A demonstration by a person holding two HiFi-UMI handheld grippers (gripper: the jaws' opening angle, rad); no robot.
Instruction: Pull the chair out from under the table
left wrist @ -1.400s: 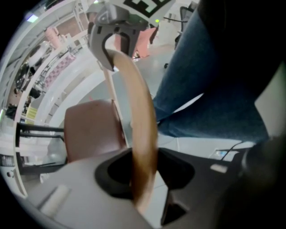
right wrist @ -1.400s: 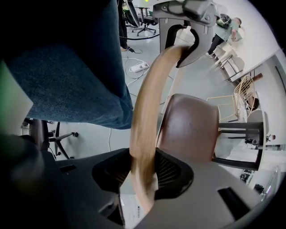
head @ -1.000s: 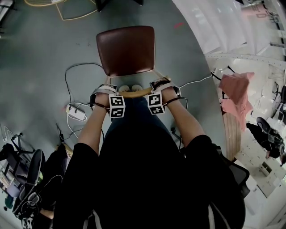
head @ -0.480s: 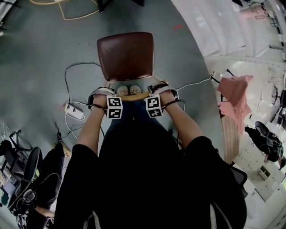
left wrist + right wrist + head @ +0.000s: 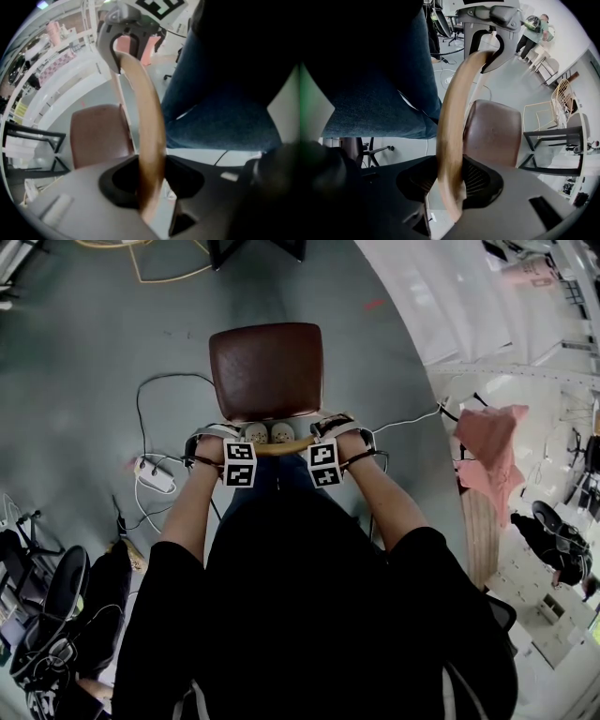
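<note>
A chair with a brown seat (image 5: pixel 267 369) stands on the grey floor, away from the white table (image 5: pixel 441 296) at the upper right. Its curved wooden back rail (image 5: pixel 281 444) runs between my two grippers. My left gripper (image 5: pixel 225 439) is shut on the rail's left end and my right gripper (image 5: pixel 339 432) on its right end. In the left gripper view the rail (image 5: pixel 150 140) passes between the jaws (image 5: pixel 152 180), with the seat (image 5: pixel 98 133) beyond. The right gripper view shows the rail (image 5: pixel 452 140) clamped in the jaws (image 5: pixel 450 185) beside the seat (image 5: pixel 494 131).
A power strip (image 5: pixel 157 474) with cables lies on the floor at the left. The person's shoes (image 5: pixel 270 431) stand just behind the seat. A pink cloth (image 5: pixel 487 442) hangs at the right. An office chair (image 5: pixel 56 606) stands at the lower left, and a black frame (image 5: pixel 553 140) stands beyond the seat.
The seat has come lower in the head view, closer to the hands. Both grippers keep their hold on the rail, and the shoes now show behind the seat.
</note>
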